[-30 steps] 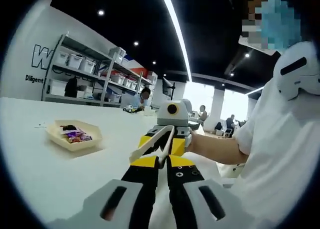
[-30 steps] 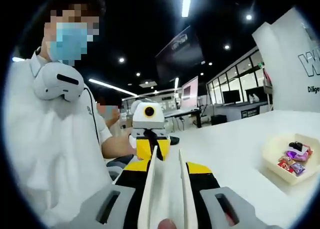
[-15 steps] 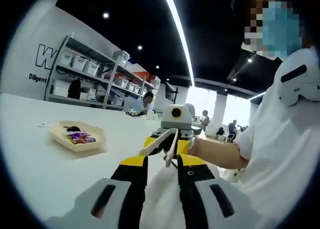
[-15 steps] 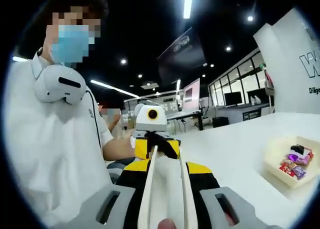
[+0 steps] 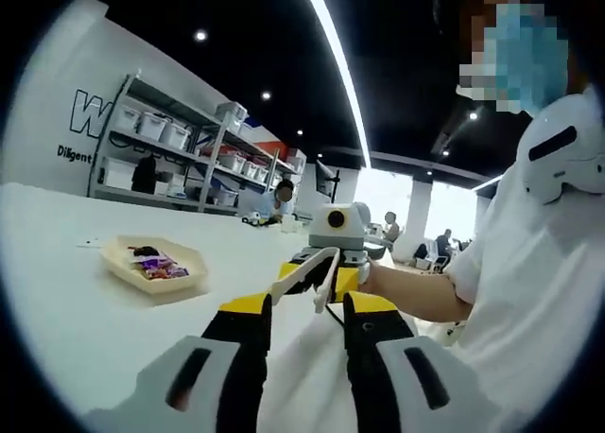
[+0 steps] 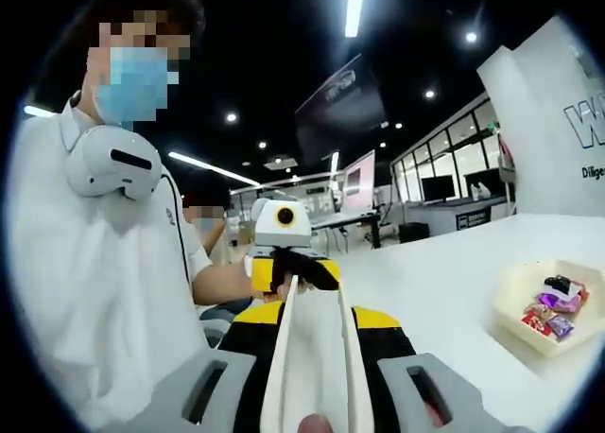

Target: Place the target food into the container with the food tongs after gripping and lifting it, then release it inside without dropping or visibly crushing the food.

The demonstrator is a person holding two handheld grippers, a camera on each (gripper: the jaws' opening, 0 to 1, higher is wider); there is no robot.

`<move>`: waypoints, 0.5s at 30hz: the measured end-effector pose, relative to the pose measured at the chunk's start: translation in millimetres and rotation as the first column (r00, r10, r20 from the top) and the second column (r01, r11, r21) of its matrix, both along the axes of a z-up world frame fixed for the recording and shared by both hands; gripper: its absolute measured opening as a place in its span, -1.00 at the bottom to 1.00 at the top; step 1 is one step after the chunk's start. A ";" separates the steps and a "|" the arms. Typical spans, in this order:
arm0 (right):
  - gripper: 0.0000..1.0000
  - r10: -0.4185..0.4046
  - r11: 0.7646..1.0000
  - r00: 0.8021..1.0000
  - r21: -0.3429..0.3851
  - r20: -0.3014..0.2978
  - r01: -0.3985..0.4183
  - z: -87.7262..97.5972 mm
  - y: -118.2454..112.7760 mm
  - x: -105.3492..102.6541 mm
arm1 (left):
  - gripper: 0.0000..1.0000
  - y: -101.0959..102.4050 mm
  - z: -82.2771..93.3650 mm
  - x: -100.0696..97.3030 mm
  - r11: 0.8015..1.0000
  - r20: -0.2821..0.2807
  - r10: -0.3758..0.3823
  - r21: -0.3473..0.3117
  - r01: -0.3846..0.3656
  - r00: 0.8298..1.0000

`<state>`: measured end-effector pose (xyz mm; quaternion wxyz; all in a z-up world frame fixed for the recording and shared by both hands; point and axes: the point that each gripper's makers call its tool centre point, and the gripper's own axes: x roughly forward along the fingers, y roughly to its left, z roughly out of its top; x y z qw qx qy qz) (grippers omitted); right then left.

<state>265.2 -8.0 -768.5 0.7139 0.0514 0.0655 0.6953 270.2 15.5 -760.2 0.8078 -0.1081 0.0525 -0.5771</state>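
Observation:
White food tongs (image 6: pixel 315 343) lie lengthwise between my right gripper's (image 6: pixel 317 316) yellow-tipped jaws, which are shut on them. From the left gripper view the same tongs (image 5: pixel 312 274) point back at the camera, held by the right gripper (image 5: pixel 333 263). Their tips sit near the gap of my left gripper (image 5: pixel 307 306), whose jaws stand apart and hold nothing. The left gripper (image 6: pixel 284 268) faces the tongs' far end. A pale yellow tray (image 5: pixel 121 259) (image 6: pixel 515 320) on the white table holds several wrapped sweets (image 5: pixel 159 265) (image 6: pixel 548 305).
The white table (image 5: pixel 76 329) (image 6: pixel 444 291) stretches out around the tray. A person in a white shirt (image 5: pixel 529 291) (image 6: pixel 85 282) holds both grippers close to the body. Metal shelves with bins (image 5: pixel 175 154) stand behind the table, with other people beyond.
My left gripper's jaws have spread apart from nearly shut. The tongs stay held in the right gripper, and both views have shifted only a little.

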 end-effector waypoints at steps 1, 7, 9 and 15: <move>-0.63 -0.003 1.000 1.000 0.001 0.001 0.003 -0.1 -0.4 0.4 | -0.40 0.3 -0.3 0.6 1.000 0.004 0.002 0.003 -0.002 1.000; -0.63 -0.002 1.000 1.000 0.003 -0.001 0.002 0.0 -1.6 -0.8 | -0.25 0.5 -1.3 2.7 1.000 0.006 0.010 0.007 -0.010 1.000; -0.63 0.001 1.000 1.000 0.001 0.003 -0.001 0.4 -1.2 -2.0 | -0.24 -0.2 -1.4 3.6 1.000 0.006 0.014 0.007 -0.014 1.000; -0.63 0.013 1.000 1.000 0.004 0.005 -0.013 1.1 0.1 -5.8 | -0.24 -5.4 -0.6 2.0 1.000 0.010 0.011 0.005 -0.011 1.000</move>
